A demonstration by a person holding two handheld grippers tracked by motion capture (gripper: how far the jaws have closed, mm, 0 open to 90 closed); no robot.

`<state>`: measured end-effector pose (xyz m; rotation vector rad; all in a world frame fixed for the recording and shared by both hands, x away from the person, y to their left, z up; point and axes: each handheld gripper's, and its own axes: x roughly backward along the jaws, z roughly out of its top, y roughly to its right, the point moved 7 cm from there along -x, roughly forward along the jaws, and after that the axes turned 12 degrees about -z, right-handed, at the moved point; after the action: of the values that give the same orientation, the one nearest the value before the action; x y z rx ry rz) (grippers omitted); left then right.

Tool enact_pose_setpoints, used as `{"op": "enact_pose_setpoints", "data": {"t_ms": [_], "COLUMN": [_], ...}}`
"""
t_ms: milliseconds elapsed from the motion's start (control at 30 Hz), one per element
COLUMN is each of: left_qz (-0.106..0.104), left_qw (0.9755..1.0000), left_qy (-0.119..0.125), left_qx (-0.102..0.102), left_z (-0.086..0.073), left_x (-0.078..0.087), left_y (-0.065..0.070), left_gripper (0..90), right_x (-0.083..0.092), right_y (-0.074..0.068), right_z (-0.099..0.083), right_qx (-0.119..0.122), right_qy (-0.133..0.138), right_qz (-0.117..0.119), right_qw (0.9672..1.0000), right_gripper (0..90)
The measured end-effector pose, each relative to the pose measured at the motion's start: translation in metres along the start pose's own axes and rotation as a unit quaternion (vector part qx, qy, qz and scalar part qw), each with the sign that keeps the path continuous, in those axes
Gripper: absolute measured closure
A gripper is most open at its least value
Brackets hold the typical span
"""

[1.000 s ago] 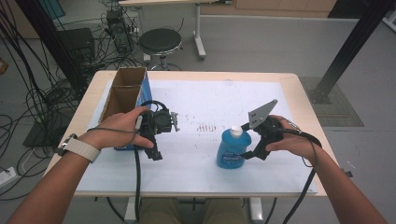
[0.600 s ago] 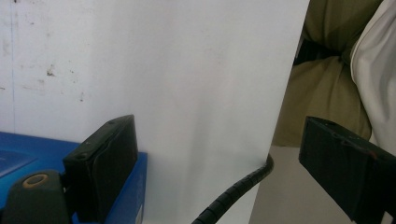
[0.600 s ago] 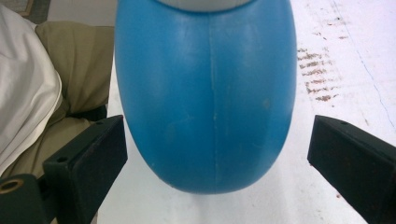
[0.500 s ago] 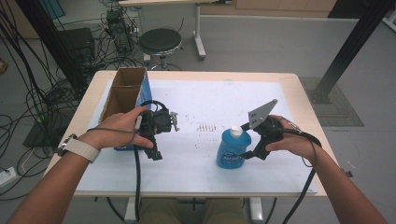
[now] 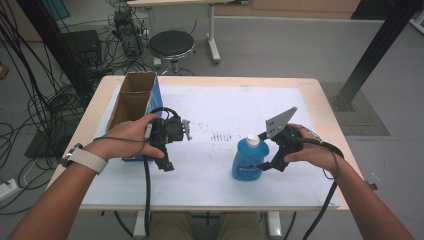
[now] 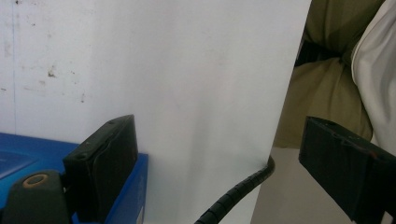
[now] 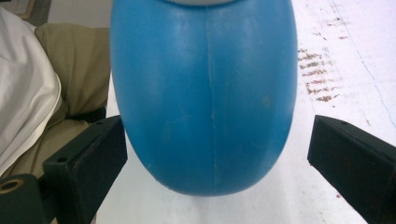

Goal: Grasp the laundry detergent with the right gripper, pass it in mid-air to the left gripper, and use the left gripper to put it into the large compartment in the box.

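A blue plastic bottle (image 5: 247, 164) with a white cap stands upright on the white table cover, right of centre. My right gripper (image 5: 266, 152) is at its right side, open, one jaw on each side of the bottle. In the right gripper view the bottle (image 7: 205, 93) sits between the jaws of the right gripper (image 7: 215, 163), with the left jaw at its side and a small gap at the right jaw. My left gripper (image 5: 164, 159) is open beside a tall blue box, its jaws pointing at the near table edge. The left gripper (image 6: 224, 172) holds nothing.
The blue box with its open cardboard top (image 5: 132, 102) stands at the table's left, its blue side (image 6: 18, 158) next to my left jaw. Brown stains (image 5: 223, 136) mark the white table cover (image 5: 225, 105). A stool (image 5: 171, 44) and cables lie on the floor beyond.
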<state>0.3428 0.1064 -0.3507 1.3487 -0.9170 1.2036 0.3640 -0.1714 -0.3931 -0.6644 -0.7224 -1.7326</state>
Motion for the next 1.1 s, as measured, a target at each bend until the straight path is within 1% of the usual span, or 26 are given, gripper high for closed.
{"op": "enact_pose_setpoints", "data": {"t_ms": [333, 733, 1100], "left_qz": [0.0, -0.001, -0.001], "left_qw": [1.0, 1.0, 1.0], "left_qy": [0.0, 0.002, 0.0], "left_qx": [0.001, 0.003, 0.001], "left_z": [-0.0005, 0.0001, 0.001], "left_x": [0.0001, -0.0013, -0.0013], "left_y": [-0.0001, -0.0005, -0.0009], "left_gripper": [12.2, 12.2, 12.2], "right_x": [-0.0027, -0.0053, -0.0102], "right_y": [0.0005, -0.0003, -0.0027], "right_z": [0.0012, -0.0015, -0.0042], "right_qx": [-0.004, -0.008, -0.012], "right_qy": [0.006, 0.01, 0.019], "right_qz": [0.0, -0.003, -0.001], "right_qw": [1.0, 0.9999, 0.9997], "right_gripper": [4.5, 4.4, 4.9]}}
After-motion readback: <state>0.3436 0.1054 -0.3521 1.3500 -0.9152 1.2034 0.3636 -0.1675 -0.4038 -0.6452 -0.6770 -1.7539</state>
